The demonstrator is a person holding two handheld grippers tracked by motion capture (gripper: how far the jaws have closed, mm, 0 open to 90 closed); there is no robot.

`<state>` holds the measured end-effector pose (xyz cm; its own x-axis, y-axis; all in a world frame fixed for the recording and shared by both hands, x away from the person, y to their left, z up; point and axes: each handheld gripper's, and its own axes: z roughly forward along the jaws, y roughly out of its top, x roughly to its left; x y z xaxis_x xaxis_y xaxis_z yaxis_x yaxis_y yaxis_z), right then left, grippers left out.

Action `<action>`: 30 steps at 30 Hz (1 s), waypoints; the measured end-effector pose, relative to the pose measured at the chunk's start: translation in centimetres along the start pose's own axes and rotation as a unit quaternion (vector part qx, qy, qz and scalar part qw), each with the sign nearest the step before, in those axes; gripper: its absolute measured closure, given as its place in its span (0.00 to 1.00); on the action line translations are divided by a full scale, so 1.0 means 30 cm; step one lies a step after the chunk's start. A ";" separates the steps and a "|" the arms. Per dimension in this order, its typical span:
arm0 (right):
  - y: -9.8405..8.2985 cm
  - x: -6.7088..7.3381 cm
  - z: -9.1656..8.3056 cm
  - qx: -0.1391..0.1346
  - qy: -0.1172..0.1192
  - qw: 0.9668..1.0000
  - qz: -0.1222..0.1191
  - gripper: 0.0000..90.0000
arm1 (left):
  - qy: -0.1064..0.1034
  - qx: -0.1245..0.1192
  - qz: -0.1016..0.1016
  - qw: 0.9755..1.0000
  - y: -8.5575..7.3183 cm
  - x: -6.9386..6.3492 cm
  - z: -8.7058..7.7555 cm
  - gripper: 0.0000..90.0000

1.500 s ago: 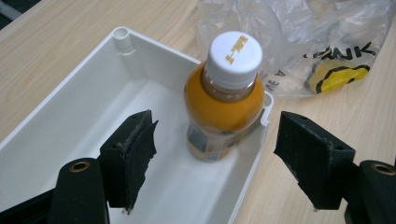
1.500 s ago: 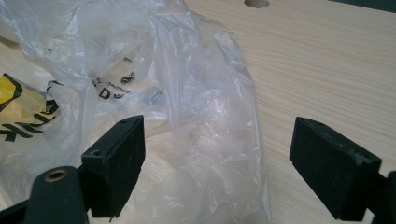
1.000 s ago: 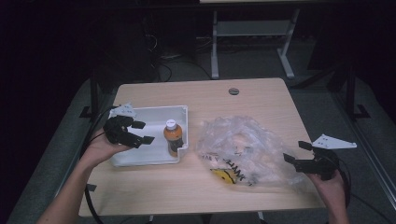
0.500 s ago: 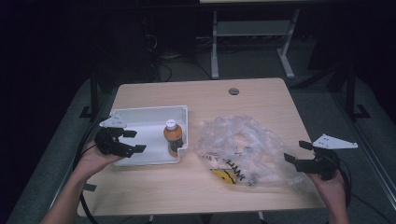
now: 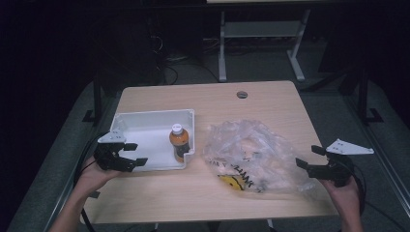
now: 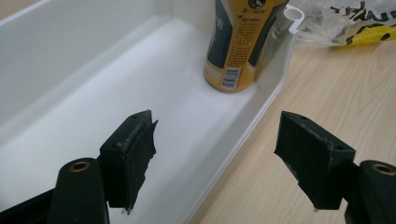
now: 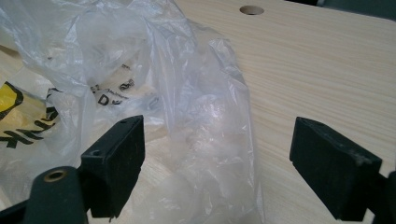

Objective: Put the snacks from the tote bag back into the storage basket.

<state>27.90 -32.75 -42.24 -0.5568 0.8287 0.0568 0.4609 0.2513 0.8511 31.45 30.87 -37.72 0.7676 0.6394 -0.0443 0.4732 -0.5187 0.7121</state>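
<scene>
— Where is the bottle (image 5: 179, 143) standing?

— Upright in the white tray (image 5: 145, 121), in its near right corner, close against the right wall. Its long axis runs straight up, white cap on top, orange label wrapping the body. In the left gripper view the barcode at its base faces the camera.

— And the tray itself?

— On the left half of the wooden table (image 5: 270, 101), its long side running along the table's near edge.

— What about the left gripper (image 5: 126, 154)?

— At the tray's near left corner, jaws spread wide with nothing between them. In the left gripper view one jaw hangs over the tray floor, the other over the bare table outside the near wall.

— The right gripper (image 5: 307, 157)?

— Near the table's right edge, just beside the crumpled clear plastic bag (image 5: 251, 154) with yellow and black print. Its jaws are also spread apart; the bag's edge lies between them, unpinched.
</scene>
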 end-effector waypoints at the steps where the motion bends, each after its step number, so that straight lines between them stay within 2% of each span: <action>1: 0.001 0.000 0.000 0.000 0.000 1.000 -0.001 0.19 | 0.003 -0.001 0.001 1.000 -0.004 -0.002 0.000 0.30; 7: 0.001 0.003 0.008 0.005 0.001 1.000 -0.003 0.19 | 0.011 -0.002 0.004 1.000 -0.033 -0.015 -0.005 0.30; 11: 0.001 0.005 0.010 0.005 0.002 1.000 -0.003 0.19 | 0.014 -0.013 -0.005 1.000 -0.057 -0.025 -0.012 0.30; 14: 0.000 0.004 0.009 0.005 0.002 1.000 -0.004 0.19 | 0.017 -0.011 -0.005 1.000 -0.076 -0.032 -0.010 0.30; 15: 0.000 0.004 0.008 0.005 0.002 1.000 -0.003 0.19 | 0.017 -0.014 -0.011 1.000 -0.082 -0.037 -0.005 0.30; 19: 0.000 0.004 0.008 0.005 0.002 1.000 -0.002 0.19 | 0.018 -0.008 -0.007 1.000 -0.102 -0.040 0.003 0.29; 20: -0.001 0.006 0.008 0.004 0.002 1.000 0.000 0.19 | 0.016 -0.014 -0.015 1.000 -0.107 -0.043 0.007 0.29; 22: 0.000 0.006 0.009 0.004 0.001 1.000 -0.004 0.19 | 0.016 -0.011 -0.010 1.000 -0.113 -0.041 0.008 0.29; 23: -0.001 0.006 0.009 0.004 0.001 1.000 -0.003 0.19 | 0.016 -0.013 -0.016 1.000 -0.117 -0.044 0.010 0.29; 25: -0.002 0.004 0.011 0.008 0.002 1.000 0.000 0.19 | 0.017 -0.013 -0.013 1.000 -0.124 -0.043 0.011 0.29; 30: -0.003 0.004 0.012 0.007 0.004 1.000 0.001 0.19 | 0.016 -0.015 -0.022 1.000 -0.140 -0.044 0.014 0.29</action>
<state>28.04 -32.50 -42.50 -0.5604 0.8258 0.0630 0.4725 0.2563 0.8433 28.64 31.97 -40.96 0.7314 0.6798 -0.0539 0.4930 -0.4726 0.7305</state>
